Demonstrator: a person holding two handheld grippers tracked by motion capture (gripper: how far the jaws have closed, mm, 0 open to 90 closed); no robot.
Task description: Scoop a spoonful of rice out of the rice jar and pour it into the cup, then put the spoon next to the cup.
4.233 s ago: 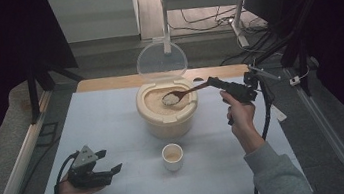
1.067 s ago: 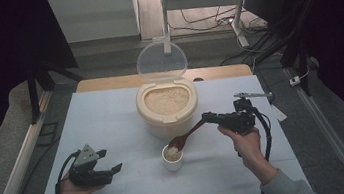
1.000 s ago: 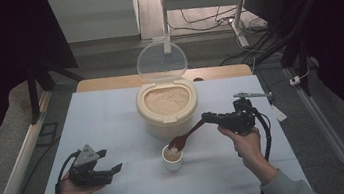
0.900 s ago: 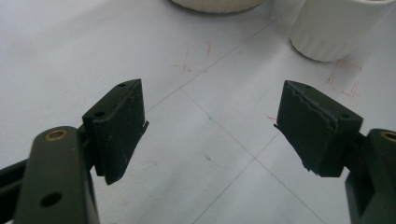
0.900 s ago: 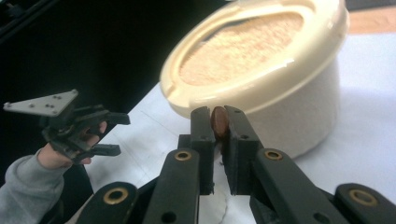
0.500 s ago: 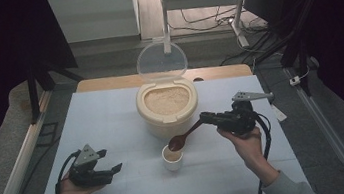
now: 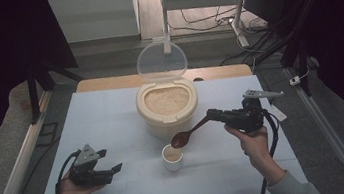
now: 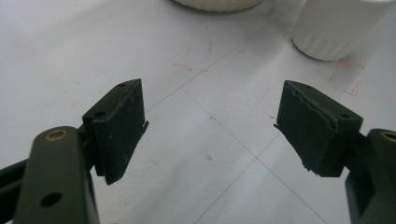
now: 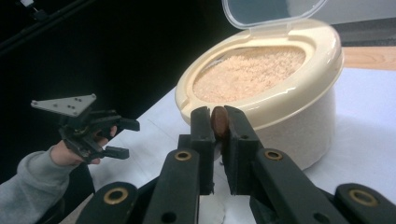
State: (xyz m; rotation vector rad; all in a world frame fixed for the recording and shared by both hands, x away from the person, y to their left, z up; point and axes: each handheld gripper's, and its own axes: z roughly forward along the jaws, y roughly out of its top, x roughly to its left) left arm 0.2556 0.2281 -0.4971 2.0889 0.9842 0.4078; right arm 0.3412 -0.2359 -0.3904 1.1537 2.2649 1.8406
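Spoon (image 7: 187, 135) clenched in right tool (image 7: 213, 115) over cup (image 7: 172, 156) (left tool (image 7: 114, 169) released, on table (image 7: 112, 115)).

Table (image 7: 112, 115): pale blue-white top, faint red and thin dark lines marked on it; a wooden strip along its far edge.
Rice container (image 7: 168, 111): cream, tub-shaped, clear lid raised, at the middle toward the far edge.
Cup (image 7: 172, 157): small, white, ribbed, just nearer than the container.

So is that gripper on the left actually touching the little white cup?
Apart. The high view shows bare table between the left gripper and the cup.
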